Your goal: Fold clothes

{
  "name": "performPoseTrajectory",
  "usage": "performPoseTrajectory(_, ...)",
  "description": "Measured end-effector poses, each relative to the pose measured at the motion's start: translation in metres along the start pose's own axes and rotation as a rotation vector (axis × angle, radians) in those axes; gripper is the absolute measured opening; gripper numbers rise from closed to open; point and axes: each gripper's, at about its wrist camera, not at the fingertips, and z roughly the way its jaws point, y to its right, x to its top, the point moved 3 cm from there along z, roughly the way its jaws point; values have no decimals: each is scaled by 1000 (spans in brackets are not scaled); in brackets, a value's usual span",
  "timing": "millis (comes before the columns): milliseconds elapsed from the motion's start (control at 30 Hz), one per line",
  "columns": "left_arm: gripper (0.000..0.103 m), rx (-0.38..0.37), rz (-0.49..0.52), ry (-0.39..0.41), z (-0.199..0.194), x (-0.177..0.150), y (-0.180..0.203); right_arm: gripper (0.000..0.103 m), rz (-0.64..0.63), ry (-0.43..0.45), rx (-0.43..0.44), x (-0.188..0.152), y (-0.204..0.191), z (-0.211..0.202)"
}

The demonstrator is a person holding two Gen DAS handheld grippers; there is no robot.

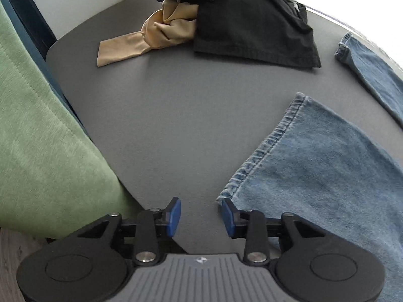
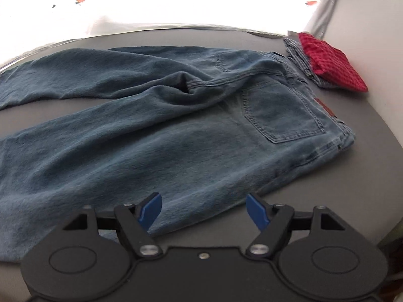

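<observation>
A pair of blue jeans (image 2: 156, 130) lies spread on the grey table (image 2: 340, 176), back pockets up, waist at the right, legs running left. In the left wrist view the near leg's hem (image 1: 314, 166) lies at the right, and the far leg's hem (image 1: 372, 73) sits further back. My left gripper (image 1: 201, 216) is open and empty, just left of the near hem's corner. My right gripper (image 2: 204, 210) is open and empty, over the near edge of the jeans' thigh.
A pile of black clothes (image 1: 252, 20) and a tan garment (image 1: 156, 37) lie at the table's far side. A green cloth (image 1: 42, 138) hangs at the left edge. Folded red (image 2: 332, 63) and striped (image 2: 297, 52) clothes sit at the far right corner.
</observation>
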Motion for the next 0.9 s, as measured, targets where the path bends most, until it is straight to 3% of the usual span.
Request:
performPoseTrajectory(167, 48, -76, 99, 85, -16, 1, 46, 76, 436, 13, -20, 15, 86, 34)
performPoseTrajectory(267, 56, -106, 166, 123, -20, 0, 78, 78, 554, 39, -44, 24, 119, 52)
performPoseTrajectory(367, 57, -135, 212, 133, -22, -1, 107, 76, 571, 18, -87, 30, 135, 78)
performPoseTrajectory(400, 57, -147, 224, 133, -23, -1, 116, 71, 556, -4, -88, 30, 135, 85)
performPoseTrajectory(433, 57, -158, 233, 135, -25, -2, 123, 44, 533, -21, -89, 30, 134, 91)
performPoseTrajectory(467, 57, -168, 243, 138, -28, -3, 129, 30, 502, -34, -89, 30, 133, 95)
performPoseTrajectory(567, 58, -188, 266, 146, -32, -6, 143, 15, 405, 11, -111, 30, 130, 87)
performPoseTrajectory(667, 59, -197, 272, 142, -32, -9, 151, 14, 393, 63, -164, 27, 139, 69)
performPoseTrajectory(733, 61, -205, 268, 128, -30, -11, 155, 13, 403, 51, -217, 19, 152, 67)
performPoseTrajectory(800, 62, -213, 267, 98, -22, -15, 158, 25, 413, 0, -208, 12, 162, 76)
performPoseTrajectory(833, 62, -216, 269, 82, -18, -17, 160, 37, 420, -11, -189, 9, 167, 78)
performPoseTrajectory(867, 62, -219, 270, 68, -15, -19, 162, 48, 435, -3, -177, 7, 172, 76)
performPoseTrajectory(900, 62, -223, 270, 61, -14, -20, 164, 53, 458, 16, -167, 7, 180, 71)
